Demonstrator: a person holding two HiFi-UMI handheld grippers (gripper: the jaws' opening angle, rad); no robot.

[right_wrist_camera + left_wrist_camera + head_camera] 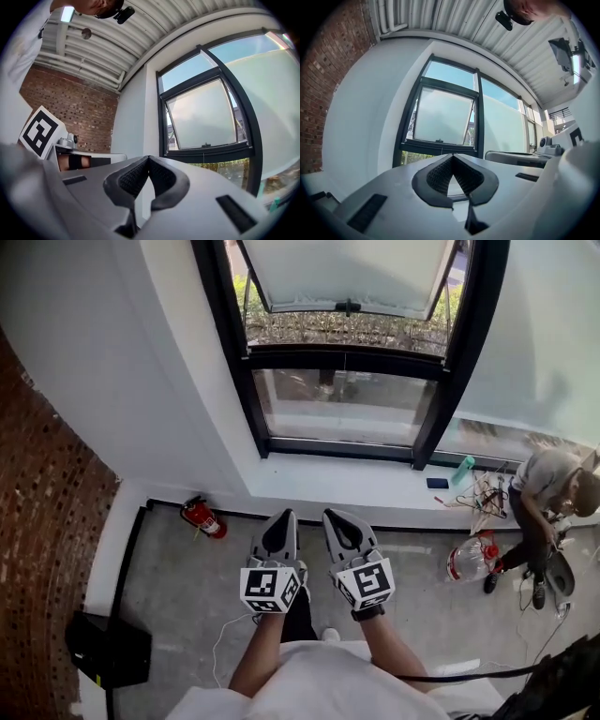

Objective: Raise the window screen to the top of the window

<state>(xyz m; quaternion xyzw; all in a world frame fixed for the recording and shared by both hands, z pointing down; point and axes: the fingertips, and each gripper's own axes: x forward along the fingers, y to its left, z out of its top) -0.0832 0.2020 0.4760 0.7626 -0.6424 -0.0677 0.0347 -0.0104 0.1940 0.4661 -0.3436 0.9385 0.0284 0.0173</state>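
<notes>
Beneath the window point(343, 360) are a fire extinguisher point(202, 517) and a person point(548, 493).

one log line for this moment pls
left claw: shut, empty | right claw: shut, empty | black-framed glass window: untouched, ahead of both claws

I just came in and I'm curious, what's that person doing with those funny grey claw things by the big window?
A person stands facing the tall black-framed window, holding a grey two-jaw left gripper and a matching right gripper side by side. Both are shut with nothing in them, and neither touches the window yet. A small red fire extinguisher sits on the floor by the wall, and another person crouches at the right.
</notes>
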